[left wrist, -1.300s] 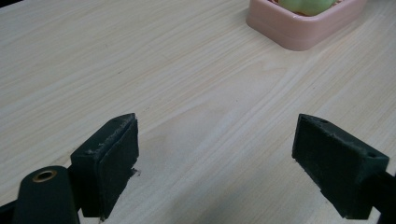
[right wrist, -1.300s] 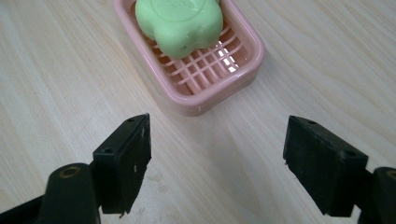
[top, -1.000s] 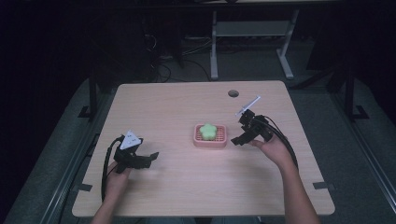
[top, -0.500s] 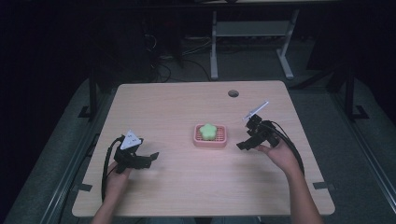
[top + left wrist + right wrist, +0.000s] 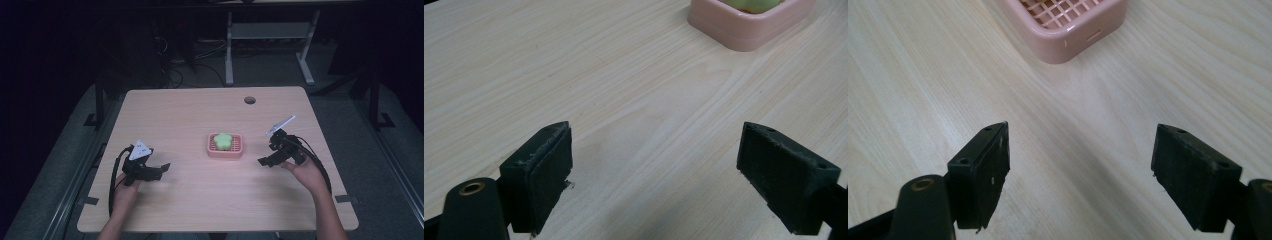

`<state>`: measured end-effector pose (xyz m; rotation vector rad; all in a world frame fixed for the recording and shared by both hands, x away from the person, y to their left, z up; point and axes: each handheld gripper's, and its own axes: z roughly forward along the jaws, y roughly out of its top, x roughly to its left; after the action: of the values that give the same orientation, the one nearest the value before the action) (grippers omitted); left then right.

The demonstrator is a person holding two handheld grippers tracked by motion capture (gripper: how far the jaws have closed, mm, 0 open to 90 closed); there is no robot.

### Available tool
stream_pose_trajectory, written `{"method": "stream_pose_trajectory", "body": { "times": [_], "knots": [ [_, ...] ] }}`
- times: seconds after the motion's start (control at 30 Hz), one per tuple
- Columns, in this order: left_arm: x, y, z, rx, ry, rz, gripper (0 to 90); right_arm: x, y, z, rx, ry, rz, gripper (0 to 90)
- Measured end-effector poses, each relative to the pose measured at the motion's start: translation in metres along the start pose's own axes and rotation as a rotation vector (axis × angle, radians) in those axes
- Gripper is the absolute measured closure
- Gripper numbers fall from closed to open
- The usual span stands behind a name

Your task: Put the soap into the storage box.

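A pink tray (image 5: pixel 237 151) with a grid floor sits in the middle of the table and holds a green flower-shaped piece (image 5: pixel 222 140). My left gripper (image 5: pixel 161 169) rests low at the front left, open, jaws empty and aimed toward the tray (image 5: pixel 744 31). My right gripper (image 5: pixel 263 161) is open to the right of the tray, its jaws empty above bare wood; the tray's near corner (image 5: pixel 1068 37) lies just ahead of it. Both sets of black pads (image 5: pixel 546 170) (image 5: pixel 983 167) stand wide apart.
The light wooden table (image 5: pixel 190 115) has a round cable hole (image 5: pixel 249 100) near its far edge. A white desk frame (image 5: pixel 265 35) and cables on the floor lie beyond the table. Dark floor surrounds it.
My right gripper has drawn back from the tray, moving right and toward the front of the table. The left gripper has stayed in place.
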<state>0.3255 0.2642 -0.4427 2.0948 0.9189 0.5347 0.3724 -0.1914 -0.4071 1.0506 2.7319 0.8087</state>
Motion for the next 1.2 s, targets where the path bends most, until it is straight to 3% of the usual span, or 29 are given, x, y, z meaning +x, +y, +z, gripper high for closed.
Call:
{"method": "stream_pose_trajectory", "body": {
  "times": [1.2],
  "knots": [
    [0.000,-0.001,0.002,0.011,0.001,-0.002,14.4,0.009,-0.073,-0.021,-0.045,-0.024,0.070,22.8]
  ]
}}
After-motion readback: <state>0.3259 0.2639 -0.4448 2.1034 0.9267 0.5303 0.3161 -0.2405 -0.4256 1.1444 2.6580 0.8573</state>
